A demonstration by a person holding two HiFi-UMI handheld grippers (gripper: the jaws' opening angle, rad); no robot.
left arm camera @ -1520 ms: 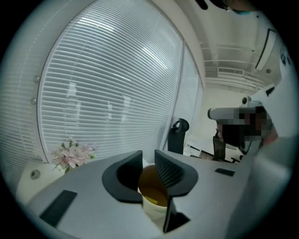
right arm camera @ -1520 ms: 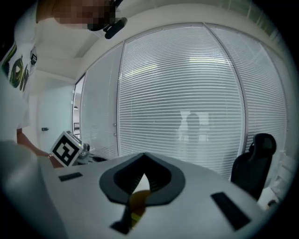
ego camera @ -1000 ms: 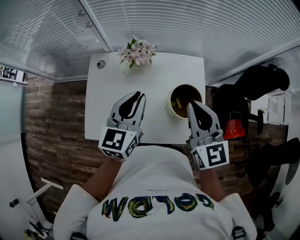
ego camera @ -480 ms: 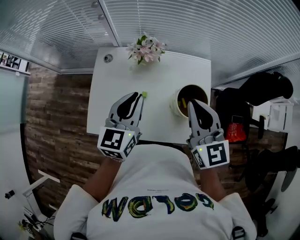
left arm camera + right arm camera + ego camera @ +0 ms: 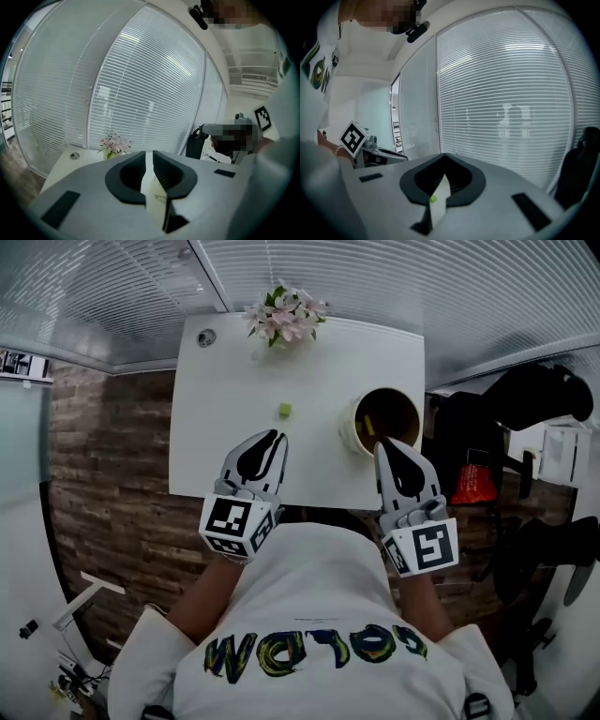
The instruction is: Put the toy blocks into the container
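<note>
I see a white bench under window blinds, with flowers at its far edge. The green block lies just beyond my left tool, which is empty, its jaws a sliver apart. My right tool is pressed together just near of the container.

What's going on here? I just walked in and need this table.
A person holds two empty grippers at a white table. One green block lies on it, apart from the round container, which holds something yellow. The left gripper, jaws slightly apart, is nearer the block; the right gripper, shut, is by the container.
</note>
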